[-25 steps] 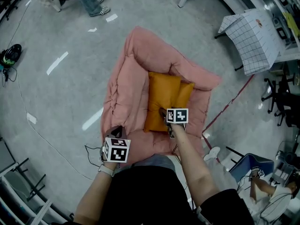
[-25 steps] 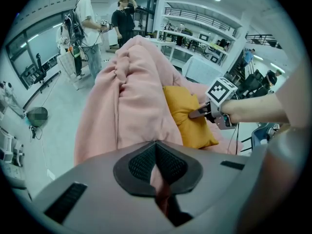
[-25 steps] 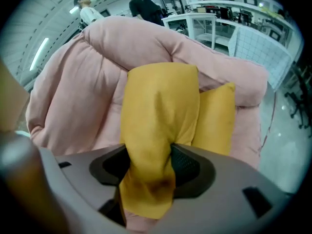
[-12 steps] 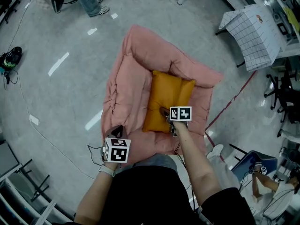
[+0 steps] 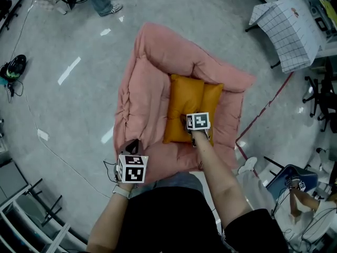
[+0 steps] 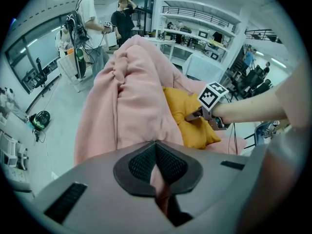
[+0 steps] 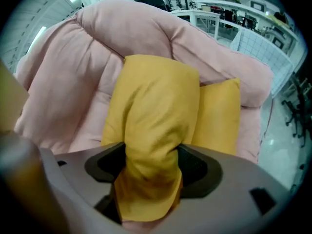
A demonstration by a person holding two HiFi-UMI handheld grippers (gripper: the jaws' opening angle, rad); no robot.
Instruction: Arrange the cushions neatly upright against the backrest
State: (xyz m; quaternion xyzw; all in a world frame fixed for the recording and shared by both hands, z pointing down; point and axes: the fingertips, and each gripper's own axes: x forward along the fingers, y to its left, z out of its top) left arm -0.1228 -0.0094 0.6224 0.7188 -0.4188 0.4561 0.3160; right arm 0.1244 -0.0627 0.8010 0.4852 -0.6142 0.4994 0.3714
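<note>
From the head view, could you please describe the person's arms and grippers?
Left gripper and right gripper: grey bodies, dark ribbed jaws, white cubes with black square markers. Black short sleeves, white left wristband. Right jaws have just been opening, cushion between them.

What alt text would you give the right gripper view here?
A yellow cushion is bunched between the fingers of the right gripper, which have just been opening yet touch it on both sides. A second yellow cushion shows at its right, the pink sofa puffed up behind both.
</note>
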